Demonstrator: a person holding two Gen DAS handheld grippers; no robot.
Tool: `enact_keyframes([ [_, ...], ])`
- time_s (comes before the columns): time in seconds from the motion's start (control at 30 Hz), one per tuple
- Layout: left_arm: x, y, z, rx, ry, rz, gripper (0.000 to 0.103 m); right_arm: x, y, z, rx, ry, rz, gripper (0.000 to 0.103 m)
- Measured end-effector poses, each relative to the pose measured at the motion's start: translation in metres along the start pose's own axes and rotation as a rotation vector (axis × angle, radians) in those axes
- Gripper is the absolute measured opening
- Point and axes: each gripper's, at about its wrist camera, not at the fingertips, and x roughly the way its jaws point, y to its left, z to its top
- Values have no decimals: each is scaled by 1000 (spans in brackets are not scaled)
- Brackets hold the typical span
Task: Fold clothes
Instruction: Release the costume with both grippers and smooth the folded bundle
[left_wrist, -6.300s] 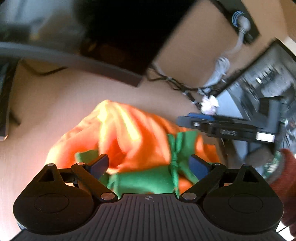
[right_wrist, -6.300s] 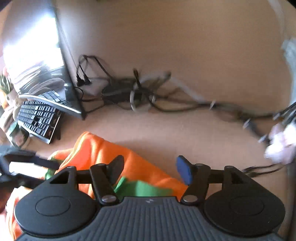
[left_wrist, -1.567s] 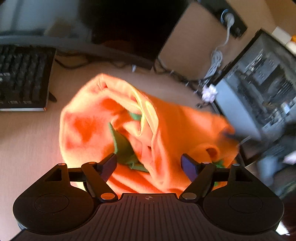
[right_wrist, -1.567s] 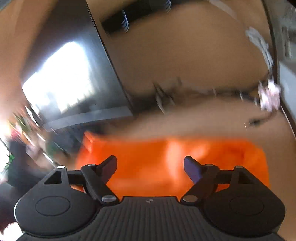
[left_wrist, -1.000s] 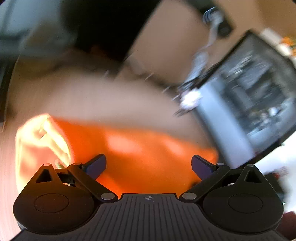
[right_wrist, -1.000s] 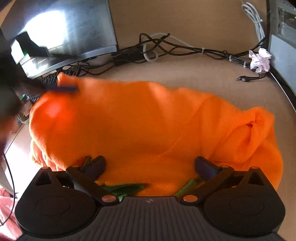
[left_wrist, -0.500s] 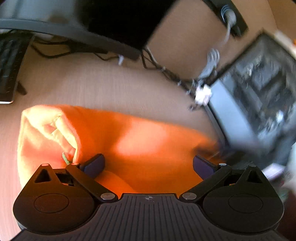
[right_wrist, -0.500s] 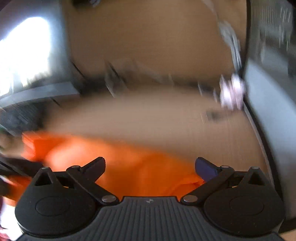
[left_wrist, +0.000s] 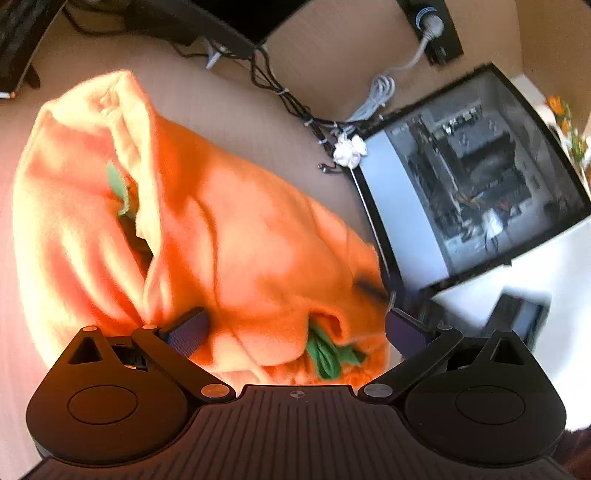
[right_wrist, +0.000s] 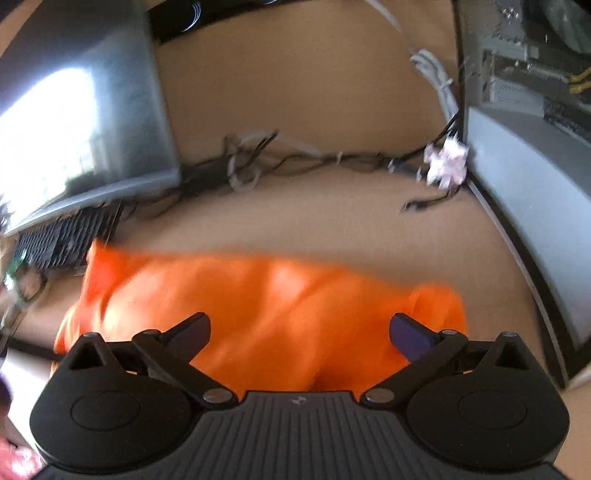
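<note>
An orange fleece garment (left_wrist: 229, 229) with green trim (left_wrist: 325, 354) lies bunched on the tan desk (left_wrist: 229, 107). My left gripper (left_wrist: 293, 330) is open just above its near edge, with nothing between the fingers. In the right wrist view the same garment (right_wrist: 266, 306) lies as a blurred orange heap below my right gripper (right_wrist: 299, 332), which is open and empty. A fold with a green strip (left_wrist: 118, 188) shows at the garment's left.
A glass-sided computer case (left_wrist: 472, 184) stands at the right, close to the garment. A tangle of cables (right_wrist: 258, 162) and a crumpled white tissue (right_wrist: 445, 164) lie at the back. A monitor (right_wrist: 74, 122) and a keyboard (right_wrist: 66, 236) are at the left.
Both grippers have kept swinging over the garment and stayed open. The garment now lies more spread out, with its right end near the computer case. The right view is blurred by motion.
</note>
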Motion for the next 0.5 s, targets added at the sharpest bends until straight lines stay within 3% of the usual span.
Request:
enact_keyframes([
  [0.07, 10, 8, 10, -32, 2, -16, 103, 3, 13, -25, -76, 62, -70, 103],
  [0.13, 23, 10, 26, -61, 1, -25, 103, -3, 29, -49, -151, 65, -143, 103],
  [0.2, 31, 2, 40, -15, -13, -8, 103, -22, 41, -55, -195, 67, -139, 103],
  [0.33, 21, -24, 53, 62, -78, 42, 103, -64, 30, -37, -221, 32, 19, 103],
  [0.5, -22, -54, 24, 90, -149, -106, 103, -85, -18, -11, -194, -81, -29, 103],
])
